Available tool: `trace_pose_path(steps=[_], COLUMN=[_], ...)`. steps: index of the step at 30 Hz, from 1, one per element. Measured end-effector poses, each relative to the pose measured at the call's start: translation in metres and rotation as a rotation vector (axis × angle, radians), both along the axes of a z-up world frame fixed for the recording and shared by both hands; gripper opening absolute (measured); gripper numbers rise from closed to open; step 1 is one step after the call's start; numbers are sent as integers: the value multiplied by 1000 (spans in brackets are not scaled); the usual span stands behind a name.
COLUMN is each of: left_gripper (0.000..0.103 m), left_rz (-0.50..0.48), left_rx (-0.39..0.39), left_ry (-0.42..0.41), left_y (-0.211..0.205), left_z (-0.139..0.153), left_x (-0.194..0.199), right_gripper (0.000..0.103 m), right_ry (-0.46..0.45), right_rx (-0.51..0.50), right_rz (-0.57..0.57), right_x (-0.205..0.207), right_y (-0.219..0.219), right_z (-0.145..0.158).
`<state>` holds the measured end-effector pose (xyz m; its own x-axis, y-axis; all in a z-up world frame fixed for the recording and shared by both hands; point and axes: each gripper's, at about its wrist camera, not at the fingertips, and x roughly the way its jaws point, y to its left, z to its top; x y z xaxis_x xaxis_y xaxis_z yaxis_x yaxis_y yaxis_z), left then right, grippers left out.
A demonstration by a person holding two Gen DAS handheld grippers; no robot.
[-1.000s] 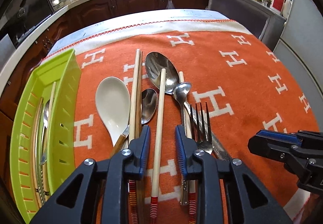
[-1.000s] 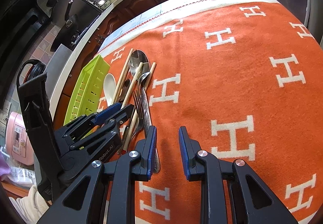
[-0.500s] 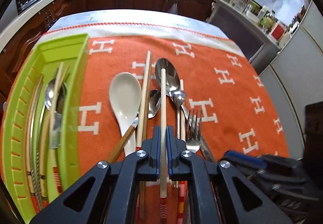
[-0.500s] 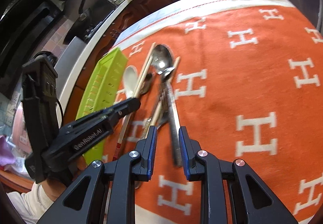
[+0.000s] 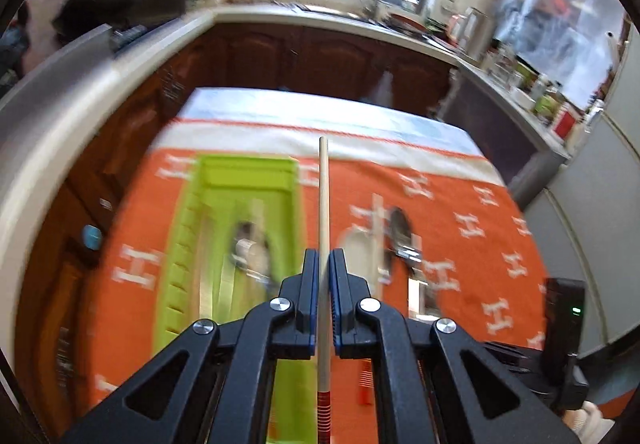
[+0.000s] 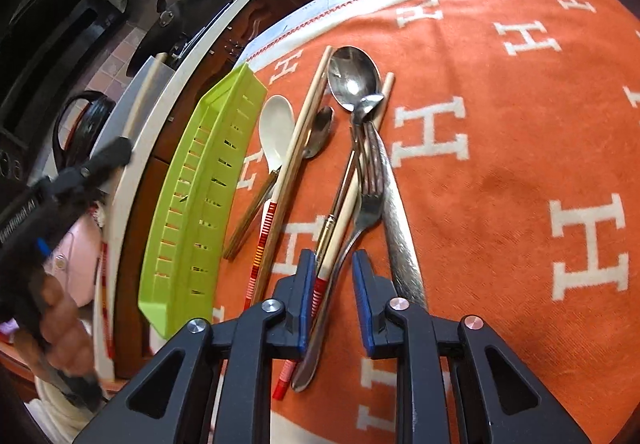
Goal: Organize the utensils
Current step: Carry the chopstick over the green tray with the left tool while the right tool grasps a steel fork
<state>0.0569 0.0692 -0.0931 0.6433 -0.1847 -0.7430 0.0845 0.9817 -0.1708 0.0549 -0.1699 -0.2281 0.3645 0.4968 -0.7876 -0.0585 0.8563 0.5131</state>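
Note:
My left gripper [image 5: 323, 284] is shut on a pale wooden chopstick [image 5: 323, 203] with a red-striped end and holds it in the air above the right wall of the green utensil tray [image 5: 240, 179]. The tray holds several utensils, blurred. My right gripper [image 6: 331, 276] is open, low over the pile on the orange cloth, with a chopstick [image 6: 340, 232] and a fork [image 6: 368, 199] handle between its jaws. The pile also has a white spoon [image 6: 275, 123], a large steel spoon [image 6: 352, 75] and a chopstick pair [image 6: 304, 123]. The left gripper [image 6: 60, 187] shows at the left in the right wrist view.
An orange cloth with white H marks [image 6: 520, 163] covers the table. The green tray [image 6: 200, 203] lies along the table's left edge. Dark wood cabinets and a cluttered counter [image 5: 320, 55] stand beyond the far edge. A black device [image 5: 564, 320] sits at the right.
My left gripper has lifted the chopstick off the pile and swung left toward the green tray. My right gripper has moved left over the pile and opened a little wider.

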Motion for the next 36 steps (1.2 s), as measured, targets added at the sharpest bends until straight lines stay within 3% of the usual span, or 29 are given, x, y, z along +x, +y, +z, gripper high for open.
trace_pose_path(steps=[4,13,21,27,32,36], left_gripper=[3,3,3,4,6,7], left_rz=[51,92,98,83,77,70], left_rx=[25,57,21,-2,-26,-44], left_ry=[-2,64,72,61,59,63], left_y=[25,38,45,46,43,41], left_z=[-6,-56,-72,-72,-72,-73], left_x=[5,23,22,19,15,11], right_gripper=[12,11,11,11,30,30], right_ry=[-30,-42,-30,-22,-34,-48], right_rx=[-46,-168,-481,-578,-635,-617], right_rz=[-3,-7,13,11,-31,-71], right_x=[3,6,10,6,5,6], right_y=[8,30,75,75,77,73], right_z=[0,7,18,15,12,11])
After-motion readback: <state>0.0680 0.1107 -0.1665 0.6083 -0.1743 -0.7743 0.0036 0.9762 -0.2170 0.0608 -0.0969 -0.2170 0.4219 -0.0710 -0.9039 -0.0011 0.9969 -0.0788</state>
